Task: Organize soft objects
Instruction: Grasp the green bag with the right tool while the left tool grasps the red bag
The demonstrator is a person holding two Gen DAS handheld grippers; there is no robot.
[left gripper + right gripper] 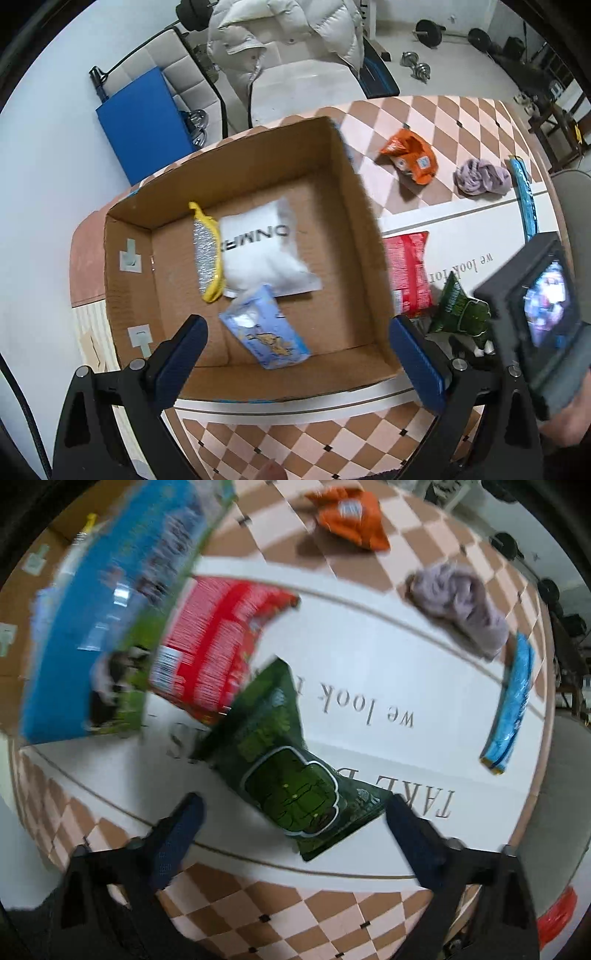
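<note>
The left gripper [295, 354] hangs above the near edge of the cardboard box [369, 236], its fingers [181, 354] spread wide with nothing between them. Just past the fingertips, a light blue packet [266, 332] lies in the box, its upper end overlapping a white pouch [262, 247] with black lettering. A silver and yellow scrubber [207, 251] rests against the left side of the pouch.

The right gripper [291, 834] hovers over the bench [369, 657], fingers also wide apart and holding nothing. A green snack bag [288, 775] lies between and just beyond them. Behind it sits a red bag [210, 642], touching the green one. A blurred blue bag [103, 605] fills the left side of the right wrist view, too smeared to tell whether it rests on anything. Farther off, well apart, lie a purple cloth [458, 605], a thin blue wrapper [513, 701] and an orange bag [351, 513].
</note>
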